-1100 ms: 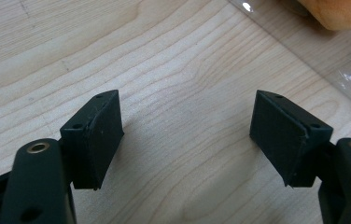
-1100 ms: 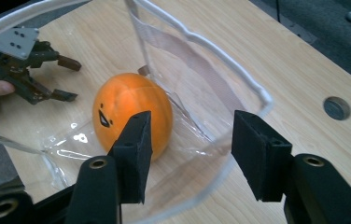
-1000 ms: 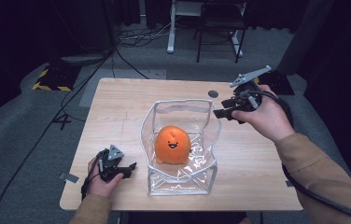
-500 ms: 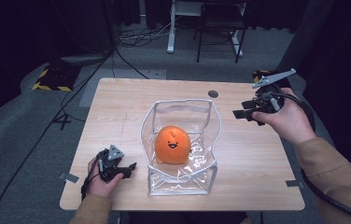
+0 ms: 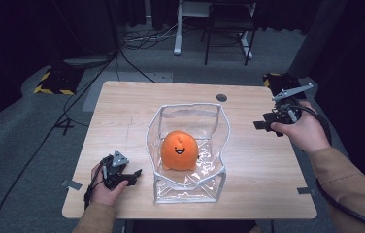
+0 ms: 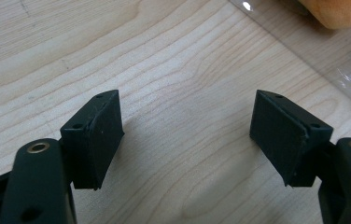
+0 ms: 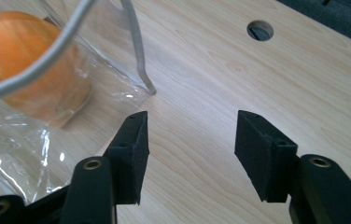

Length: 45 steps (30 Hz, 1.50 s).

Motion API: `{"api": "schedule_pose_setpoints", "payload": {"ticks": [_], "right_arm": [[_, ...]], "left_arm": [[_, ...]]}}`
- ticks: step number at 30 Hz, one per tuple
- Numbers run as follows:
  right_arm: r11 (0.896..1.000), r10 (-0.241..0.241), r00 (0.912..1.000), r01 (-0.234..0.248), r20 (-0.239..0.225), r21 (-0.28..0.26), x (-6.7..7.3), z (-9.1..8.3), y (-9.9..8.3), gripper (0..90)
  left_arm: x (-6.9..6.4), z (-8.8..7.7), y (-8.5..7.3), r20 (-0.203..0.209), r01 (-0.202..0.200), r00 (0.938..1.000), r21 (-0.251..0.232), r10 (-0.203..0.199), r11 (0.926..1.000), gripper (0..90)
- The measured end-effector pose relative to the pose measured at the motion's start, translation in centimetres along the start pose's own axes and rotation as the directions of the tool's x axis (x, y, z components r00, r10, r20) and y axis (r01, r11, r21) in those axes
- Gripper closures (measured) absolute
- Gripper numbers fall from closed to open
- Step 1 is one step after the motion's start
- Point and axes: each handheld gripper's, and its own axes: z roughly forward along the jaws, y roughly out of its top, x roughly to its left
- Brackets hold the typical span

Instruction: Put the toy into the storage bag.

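An orange plush toy with a smiling face (image 5: 179,149) sits inside a clear plastic bag (image 5: 188,194) with white trim in the middle of the wooden table (image 5: 122,111). My left gripper (image 5: 134,174) rests near the front left, left of the bag, open with bare wood between its pads (image 6: 187,135). My right gripper (image 5: 260,125) hovers at the table's right edge, pointing toward the bag. It is open (image 7: 190,149); its jaws have just been opening a little further, with nothing between them. In the right gripper view the toy (image 7: 29,60) and bag (image 7: 94,84) lie ahead to the left.
A round cable hole (image 5: 222,97) sits in the tabletop behind the bag, also ahead in the right gripper view (image 7: 260,31). Beyond the table stand a white frame and a chair (image 5: 229,29). Cables cross the grey floor (image 5: 74,92) at left.
My right hand has moved right and slightly down, away from the bag's back right corner toward the table's right edge. The left hand, bag and toy have kept still.
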Motion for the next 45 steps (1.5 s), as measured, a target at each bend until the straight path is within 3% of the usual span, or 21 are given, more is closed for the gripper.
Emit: {"api": "schedule_pose_setpoints", "payload": {"ticks": [5,21,26,40,45], "right_arm": [[1.0,0.009,1.0,-0.009,0.0,0.024,-0.9,1.4,-1.6,44.0],[0.997,0.059,0.9981,-0.058,-0.021,0.051,-1.8,4.8,-6.0,42.3],[0.996,0.083,0.9961,-0.082,-0.029,0.044,-2.0,5.9,-8.2,42.2],[0.995,0.092,0.9951,-0.09,-0.038,0.046,-1.7,9.0,-12.7,42.2],[0.997,0.083,0.9963,-0.083,-0.019,0.008,-1.5,9.9,-14.4,42.3]], "left_arm": [[0.0,-0.1,-0.1,0.001,-0.002,1.0,0.003,0.002,1.0,25.8],[0.0,-0.1,-0.1,0.0,-0.002,1.0,0.002,0.002,1.0,25.8],[0.0,-0.1,-0.1,0.0,-0.002,1.0,0.001,0.002,1.0,25.8],[0.0,-0.1,-0.1,0.001,-0.002,1.0,0.002,0.002,1.0,25.8],[0.0,-0.1,-0.1,0.001,-0.002,1.0,0.003,0.002,1.0,25.7]]}}
